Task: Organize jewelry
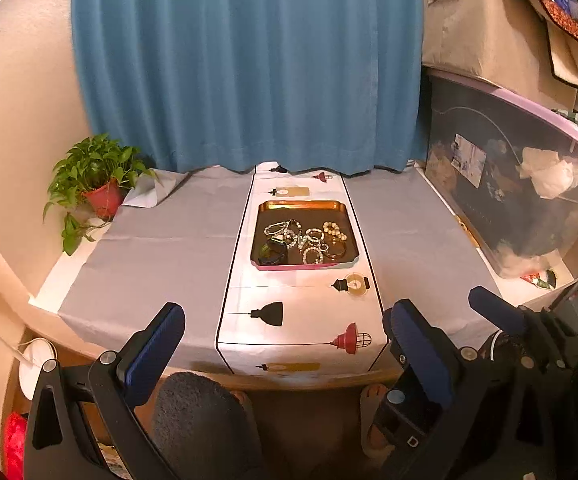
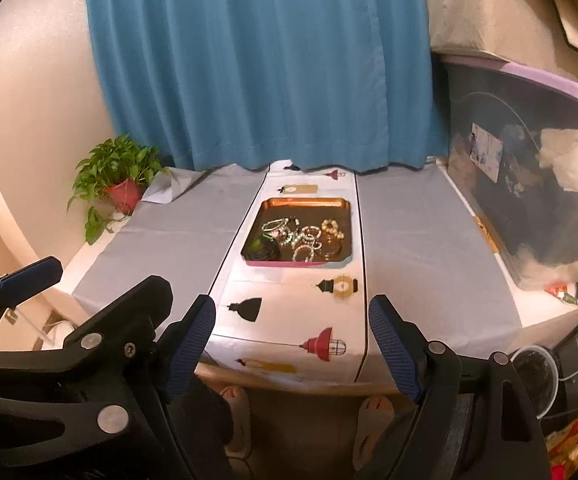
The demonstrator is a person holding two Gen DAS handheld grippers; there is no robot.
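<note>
Left wrist view: both the left gripper point(image 1: 285, 344) and right gripper point(image 2: 291, 344) gape empty near the table's point(image 1: 161, 248) front edge; tangled bracelets point(image 1: 309, 240) in the tray point(image 1: 301, 204) might snag together.

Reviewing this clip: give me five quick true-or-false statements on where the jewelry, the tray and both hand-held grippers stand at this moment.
1. The jewelry lies piled in the tray. True.
2. The left hand-held gripper is shut on a bracelet. False: its jaws stand open and empty, short of the tray.
3. The tray sits on the lamp-print runner. True.
4. The right hand-held gripper is inside the tray. False: it hovers open near the table's front edge.
5. The potted plant stands right of the tray. False: it is at the far left corner.
</note>
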